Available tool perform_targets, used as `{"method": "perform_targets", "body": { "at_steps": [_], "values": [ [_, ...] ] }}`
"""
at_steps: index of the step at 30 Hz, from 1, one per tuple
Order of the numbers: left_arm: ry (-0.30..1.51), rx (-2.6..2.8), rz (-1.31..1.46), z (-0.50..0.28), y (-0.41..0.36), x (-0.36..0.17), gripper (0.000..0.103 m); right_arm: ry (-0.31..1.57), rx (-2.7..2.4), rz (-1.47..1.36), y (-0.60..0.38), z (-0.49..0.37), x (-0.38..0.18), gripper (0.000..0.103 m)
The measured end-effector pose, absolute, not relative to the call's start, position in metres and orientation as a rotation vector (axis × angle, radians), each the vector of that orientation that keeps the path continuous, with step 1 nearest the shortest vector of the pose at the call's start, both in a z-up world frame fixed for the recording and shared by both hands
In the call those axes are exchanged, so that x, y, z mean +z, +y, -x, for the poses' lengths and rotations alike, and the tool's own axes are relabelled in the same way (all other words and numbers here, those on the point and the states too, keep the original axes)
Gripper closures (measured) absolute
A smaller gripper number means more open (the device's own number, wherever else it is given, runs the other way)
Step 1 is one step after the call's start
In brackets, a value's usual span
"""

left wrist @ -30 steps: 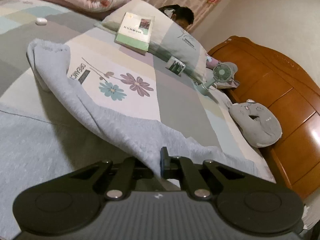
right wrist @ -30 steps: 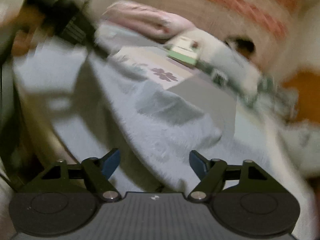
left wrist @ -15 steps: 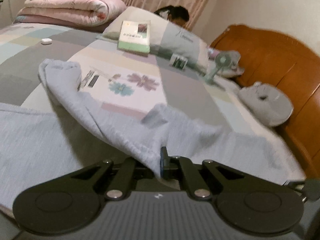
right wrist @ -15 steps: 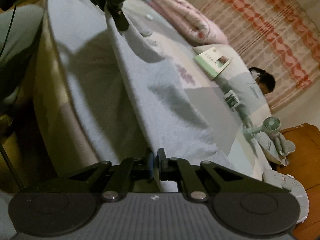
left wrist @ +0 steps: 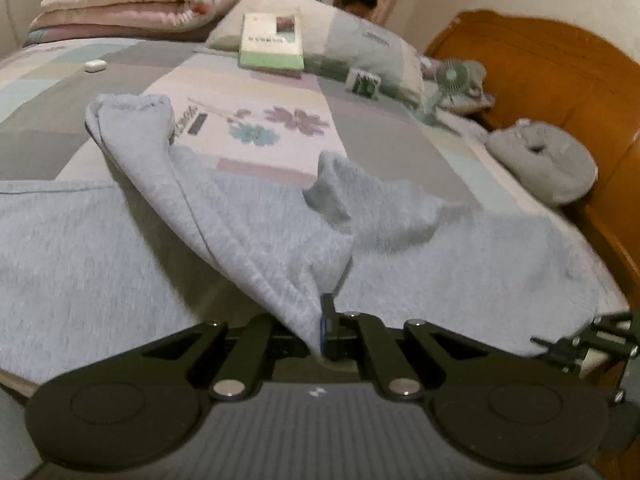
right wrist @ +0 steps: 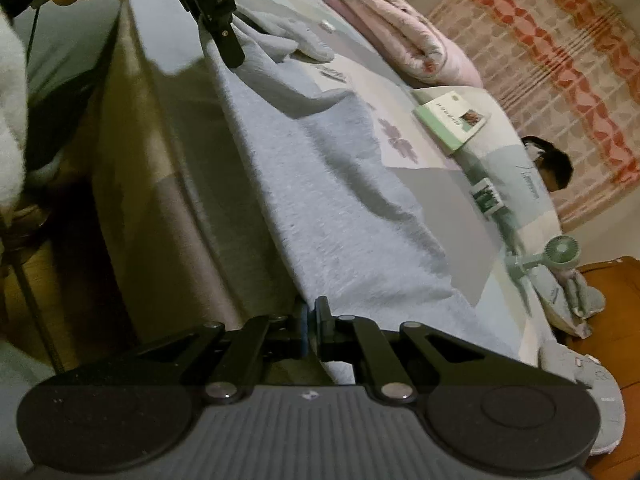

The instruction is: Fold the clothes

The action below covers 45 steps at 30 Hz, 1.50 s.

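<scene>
Hand-held gripper (left wrist: 322, 320) pinched on grey garment (left wrist: 248, 232)

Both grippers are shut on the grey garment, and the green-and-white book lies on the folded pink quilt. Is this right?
Not quite. Both the left gripper and right gripper are shut on the grey garment, but the left wrist view shows the book lying on the pillow, beside the pink quilt.

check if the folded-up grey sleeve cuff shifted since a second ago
Yes. In the left wrist view the grey garment's raised cuff now reaches the bedsheet's text label near the flower print, closer than before.
</scene>
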<state>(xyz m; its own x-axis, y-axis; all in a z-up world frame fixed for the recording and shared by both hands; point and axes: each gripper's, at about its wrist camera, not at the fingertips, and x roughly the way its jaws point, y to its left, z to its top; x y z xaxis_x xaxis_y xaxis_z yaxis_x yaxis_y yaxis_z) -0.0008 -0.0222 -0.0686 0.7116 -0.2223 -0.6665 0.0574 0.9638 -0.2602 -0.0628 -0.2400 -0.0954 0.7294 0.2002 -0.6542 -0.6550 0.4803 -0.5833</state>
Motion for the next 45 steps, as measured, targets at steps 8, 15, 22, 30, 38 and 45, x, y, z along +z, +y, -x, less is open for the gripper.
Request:
{"method": "perform_targets", "body": {
  "at_steps": [8,15,22,30,38,45],
  "values": [
    [0.845,-0.164,0.13,-0.005,-0.029,-0.088,0.099,0.6,0.549,0.88,-0.242,0.061,-0.101,0.096],
    [0.909,-0.168,0.046,0.01,-0.008,-0.069,0.076,0.682,0.419,0.688,-0.283,0.065,-0.086,0.08],
    [0.849,-0.121,-0.074,0.015,0.011,-0.021,0.069,0.732,0.176,0.292,-0.371,0.063,-0.065,0.07],
    [0.72,-0.365,-0.113,-0.026,-0.063,-0.015,0.058,0.645,0.081,-0.326,-0.46,0.051,-0.064,0.053],
    [0.736,-0.539,-0.102,-0.056,-0.142,-0.058,0.056,0.577,-0.008,-0.672,-0.511,0.028,-0.092,0.05],
    [0.833,-0.528,-0.094,-0.063,-0.153,-0.089,0.055,0.546,-0.067,-0.704,-0.517,0.024,-0.107,0.08]
  ]
}}
